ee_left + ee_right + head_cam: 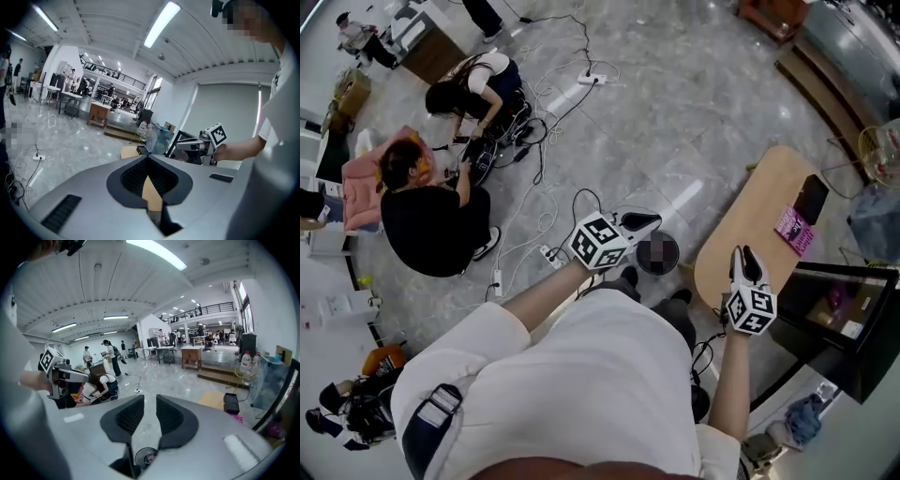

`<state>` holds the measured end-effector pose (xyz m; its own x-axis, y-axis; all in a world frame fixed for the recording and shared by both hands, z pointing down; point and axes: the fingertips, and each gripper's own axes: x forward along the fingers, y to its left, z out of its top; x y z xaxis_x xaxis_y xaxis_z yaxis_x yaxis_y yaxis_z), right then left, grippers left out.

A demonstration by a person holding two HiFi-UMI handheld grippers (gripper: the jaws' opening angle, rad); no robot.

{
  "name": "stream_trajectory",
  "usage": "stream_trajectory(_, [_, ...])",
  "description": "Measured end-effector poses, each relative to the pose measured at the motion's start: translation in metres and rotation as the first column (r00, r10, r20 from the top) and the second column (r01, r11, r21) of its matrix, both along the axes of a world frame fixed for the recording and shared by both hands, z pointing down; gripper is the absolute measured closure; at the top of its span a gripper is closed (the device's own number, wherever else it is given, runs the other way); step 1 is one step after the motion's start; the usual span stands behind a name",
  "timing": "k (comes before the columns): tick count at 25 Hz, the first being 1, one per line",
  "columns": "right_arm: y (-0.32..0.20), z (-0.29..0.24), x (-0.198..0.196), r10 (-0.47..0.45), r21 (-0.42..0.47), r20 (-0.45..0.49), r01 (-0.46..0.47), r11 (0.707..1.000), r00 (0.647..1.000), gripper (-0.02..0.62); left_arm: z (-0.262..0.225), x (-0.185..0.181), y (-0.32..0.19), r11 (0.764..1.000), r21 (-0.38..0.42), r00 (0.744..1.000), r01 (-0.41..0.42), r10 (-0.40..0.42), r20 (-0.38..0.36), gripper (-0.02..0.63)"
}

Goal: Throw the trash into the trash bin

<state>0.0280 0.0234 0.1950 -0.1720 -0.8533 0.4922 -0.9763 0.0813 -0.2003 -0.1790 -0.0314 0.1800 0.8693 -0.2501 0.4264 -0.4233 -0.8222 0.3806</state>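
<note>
Under you is a grey polished stone floor point(694, 103) in a large open hall, and white cables point(546, 131) run across it to a power strip point(592, 79). At the left side of the head view two persons crouch on the floor, one in a black top point(431, 220) and one in a white top point(483, 84). At the right stands a light wooden table point(745, 220) with a rounded end. On it lie a flat black object point(811, 199) and, just beside it, a small pink item point(794, 231). Next to the table stands a black open frame point(862, 328). The trash bin point(657, 253), small and round, stands on the floor just beside the near end of the table, between your two grippers in the head view. What lies inside it I cannot tell. You hold the left gripper point(651, 221) in front of your body, pointing toward the bin. In its own view the tips of its jaws meet and there is nothing between them; only the table shows through the slit behind the tips. You hold the right gripper point(150, 397) over the near edge of the table, well apart from the left one. Its jaws stand at a narrow gap and no thing is between them. Through this gap you see the floor, and the bin lies low under the jaws.
</note>
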Motion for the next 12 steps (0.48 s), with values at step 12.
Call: stream_trajectory(12, [0.013, -0.119, 0.04, 0.082, 0.175, -0.019, -0.078, 0.982, 0.996, 0.572, -0.109, 0.047, -0.003, 0.985, 0.171, 0.995, -0.027, 0.042, -0.085, 0.6])
